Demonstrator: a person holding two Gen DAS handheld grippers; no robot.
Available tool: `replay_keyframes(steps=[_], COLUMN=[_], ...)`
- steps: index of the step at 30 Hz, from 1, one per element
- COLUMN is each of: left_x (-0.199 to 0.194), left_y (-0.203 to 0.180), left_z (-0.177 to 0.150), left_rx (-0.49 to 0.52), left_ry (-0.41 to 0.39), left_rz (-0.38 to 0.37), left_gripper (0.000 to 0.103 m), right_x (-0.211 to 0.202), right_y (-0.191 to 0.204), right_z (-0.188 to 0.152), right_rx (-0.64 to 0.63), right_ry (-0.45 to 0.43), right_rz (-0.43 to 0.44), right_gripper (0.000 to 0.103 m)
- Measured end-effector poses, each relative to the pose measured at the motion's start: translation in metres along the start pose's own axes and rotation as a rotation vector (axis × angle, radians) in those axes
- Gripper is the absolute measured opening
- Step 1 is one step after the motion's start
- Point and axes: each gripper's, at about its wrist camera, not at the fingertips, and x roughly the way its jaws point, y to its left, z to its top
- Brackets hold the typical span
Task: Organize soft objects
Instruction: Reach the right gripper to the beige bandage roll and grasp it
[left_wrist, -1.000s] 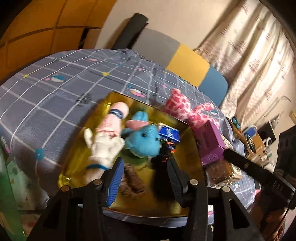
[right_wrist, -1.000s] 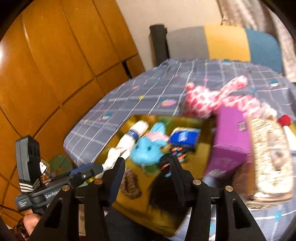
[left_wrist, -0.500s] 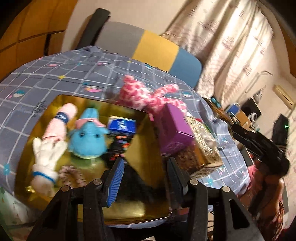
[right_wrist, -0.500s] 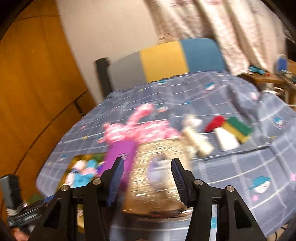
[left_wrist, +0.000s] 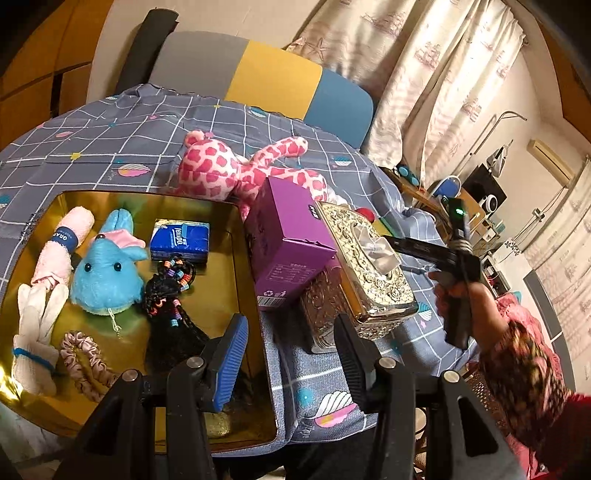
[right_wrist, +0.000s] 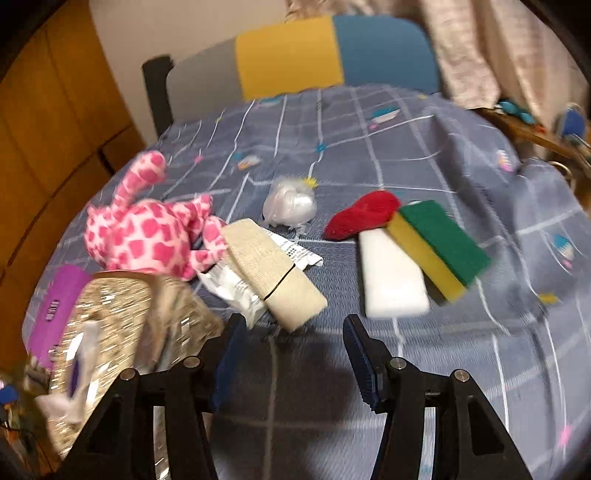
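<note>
Sponges and cloth pieces are what the right view has swung onto: a second ago it framed the gold tray, now the right gripper (right_wrist: 290, 328) faces loose items on the blue checked tablecloth (right_wrist: 369, 155). Fingers spread apart, gripping nothing. Just ahead lie a beige cloth roll (right_wrist: 273, 269), white sponge (right_wrist: 391, 277), yellow-green sponge (right_wrist: 439, 247) partly over it, red soft piece (right_wrist: 364, 218) and a clear plastic wad (right_wrist: 290, 201). Frame is motion-blurred.

Pink spotted plush (right_wrist: 147, 232) lies on the cloth near the beige roll, outside the tray, touching the purple box (left_wrist: 284, 243).

Left gripper (left_wrist: 290, 332) has panned rightward too; fingers apart, empty, hovering over the right edge of the gold tray (left_wrist: 236, 229). Already in the tray: blue plush (left_wrist: 105, 269), pink-and-white rolled socks (left_wrist: 48, 280), blue tissue pack (left_wrist: 181, 240), black braided hair piece (left_wrist: 170, 291), pink scrunchie (left_wrist: 85, 363). Gold tissue box (left_wrist: 365, 266) sits right of the purple box.

Likely meaning: tray side is done for now, and the right gripper is lining up the next soft item, probably the beige roll or a sponge. Which one I cannot tell.
</note>
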Motion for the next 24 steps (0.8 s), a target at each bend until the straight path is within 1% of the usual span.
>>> replay_keyframes(steps=[2,4,6,8,12,14,17,21,24], left_x=[0.001,0.003,0.004,0.007,0.014,0.018,0.026,0.041,0.055], left_y=[-0.002,-0.003,-0.004,-0.006,-0.018,-0.027,-0.042,-0.066,-0.084], left_z=[0.001,0.003,0.005,0.009,0.018,0.024,0.033,0.048,0.064], left_rx=[0.002,0.000,0.000,0.003,0.036,0.067,0.111,0.167,0.199], left_ry=[0.002,0.004,0.007,0.013,0.017,0.017,0.019,0.028,0.043], left_rz=[0.014,0.020,0.031,0.032,0.031,0.026,0.013,-0.005,-0.003], left_gripper=[0.049,0.049,0.049,0.049,0.049,0.049,0.049,0.049,0.049], right_x=[0.015,0.037,0.052,0.064,0.081,0.081,0.076,0.056,0.039], right_y=[-0.003,-0.004,-0.002,-0.002,-0.002,-0.004,-0.011,-0.018,-0.025], right_z=[0.006,0.014,0.018,0.021,0.022,0.021,0.018,0.006,-0.001], right_rx=[-0.028,-0.060,-0.082,-0.085,-0.079,-0.066,-0.024,-0.013,-0.014], right_ry=[0.030,0.085,0.104,0.120,0.128,0.110,0.085,0.049,0.028], right_rz=[0.015,0.028,0.029,0.060,0.093,0.095,0.128,0.125,0.123], right_gripper=[0.056,0.056,0.055,0.055,0.050,0.048,0.044,0.043,0.043])
